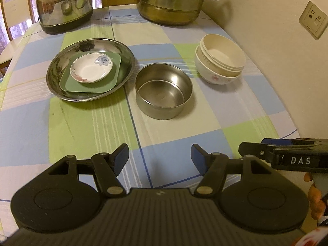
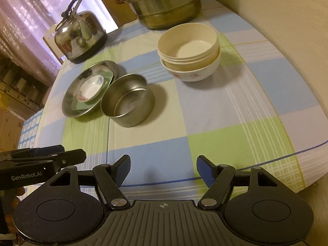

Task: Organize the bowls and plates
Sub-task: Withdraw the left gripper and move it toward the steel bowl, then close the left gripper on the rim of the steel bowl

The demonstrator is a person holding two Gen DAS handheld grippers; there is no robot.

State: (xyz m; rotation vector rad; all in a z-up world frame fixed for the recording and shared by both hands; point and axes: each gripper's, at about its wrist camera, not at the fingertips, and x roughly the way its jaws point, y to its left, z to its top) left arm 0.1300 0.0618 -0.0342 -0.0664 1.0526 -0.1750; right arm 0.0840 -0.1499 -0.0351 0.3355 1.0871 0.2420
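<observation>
Well ahead of open left tongs (image 1: 160,156): steel bowl (image 1: 164,94).

Checked tablecloth (image 1: 86,127) bearing steel plate (image 1: 61,69) left, steel bowl (image 1: 164,102) centre, floral bowl (image 1: 215,78) right, kettle (image 1: 63,8) and steamer pot (image 1: 172,6) far.

A wide, shallow steel plate (image 1: 90,69) lies flat at about ten o'clock on the checked cloth, holding a square green plate (image 1: 92,86) with a small white saucer (image 1: 91,67) on top, blue flower painted at its rim. Just beside it, toward three o'clock, stands a straight-walled steel bowl (image 1: 164,94), upright and empty. Farther toward two o'clock, apart from the steel bowl, a cream bowl (image 1: 223,53) sits tilted inside a white flowered bowl (image 1: 215,78).
</observation>
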